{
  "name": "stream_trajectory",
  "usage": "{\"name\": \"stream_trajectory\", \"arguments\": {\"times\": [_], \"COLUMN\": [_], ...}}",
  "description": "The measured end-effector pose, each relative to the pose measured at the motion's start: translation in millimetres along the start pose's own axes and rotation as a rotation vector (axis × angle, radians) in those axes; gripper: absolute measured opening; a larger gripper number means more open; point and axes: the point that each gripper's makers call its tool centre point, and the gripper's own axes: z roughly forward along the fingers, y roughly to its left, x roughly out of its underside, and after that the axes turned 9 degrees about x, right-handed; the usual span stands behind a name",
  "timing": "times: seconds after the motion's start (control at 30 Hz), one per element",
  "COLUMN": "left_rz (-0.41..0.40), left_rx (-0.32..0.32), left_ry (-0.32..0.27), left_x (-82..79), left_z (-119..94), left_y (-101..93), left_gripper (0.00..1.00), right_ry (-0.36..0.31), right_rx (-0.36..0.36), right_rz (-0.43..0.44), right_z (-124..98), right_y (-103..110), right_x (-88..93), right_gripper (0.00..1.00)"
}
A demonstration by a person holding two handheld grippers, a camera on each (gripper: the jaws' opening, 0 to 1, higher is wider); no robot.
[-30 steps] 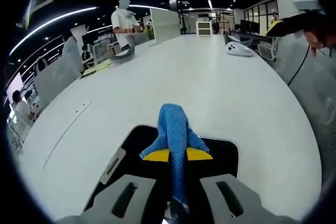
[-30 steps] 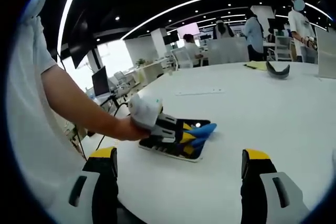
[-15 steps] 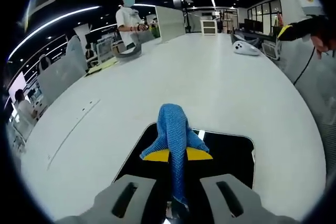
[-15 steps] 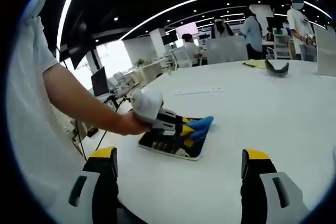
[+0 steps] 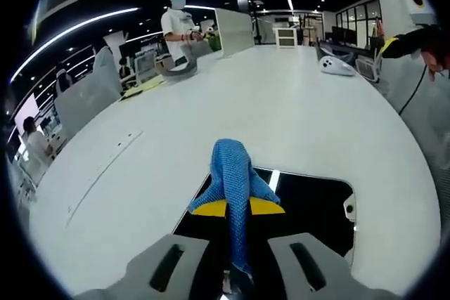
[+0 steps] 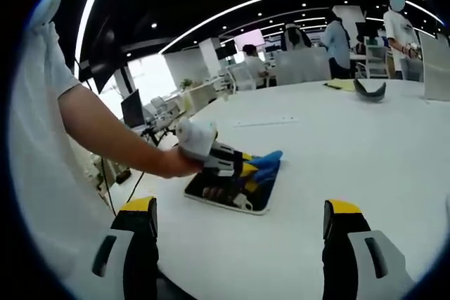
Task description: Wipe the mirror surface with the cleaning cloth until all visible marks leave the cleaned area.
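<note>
A blue cleaning cloth hangs from my left gripper, which is shut on it and presses it onto the dark mirror lying flat on the white table. From the right gripper view, the left gripper sits over the mirror, with the cloth sticking out toward the mirror's far edge. My right gripper stands open above the table, well short of the mirror, holding nothing. It also shows high at the right.
A person's bare arm reaches in from the left to the left gripper. On the far table lie a curved grey object, yellow paper and a white mouse-like object. People stand beyond it.
The left gripper has slid the cloth sideways across the mirror, so more dark glass now shows to its right. The right gripper has stayed still and open.
</note>
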Motion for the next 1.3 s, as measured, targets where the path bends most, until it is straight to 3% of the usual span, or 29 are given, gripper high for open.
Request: {"name": "stream_trajectory", "arguments": {"times": [0.73,1.3], "left_rz": [-0.023,-0.056], "left_rx": [-0.049,-0.076], "left_ry": [-0.007,-0.009], "left_x": [2.6,3.0], "left_z": [-2,-3], "left_y": [27.9,34.7], "left_gripper": [0.07,0.06], "right_ry": [0.010,0.009], "right_rx": [0.005,0.003], "right_rz": [0.000,-0.003], "right_z": [0,1], "right_y": [-3,-1], "right_x": [0.9,0.7], "right_gripper": [0.98,0.98]}}
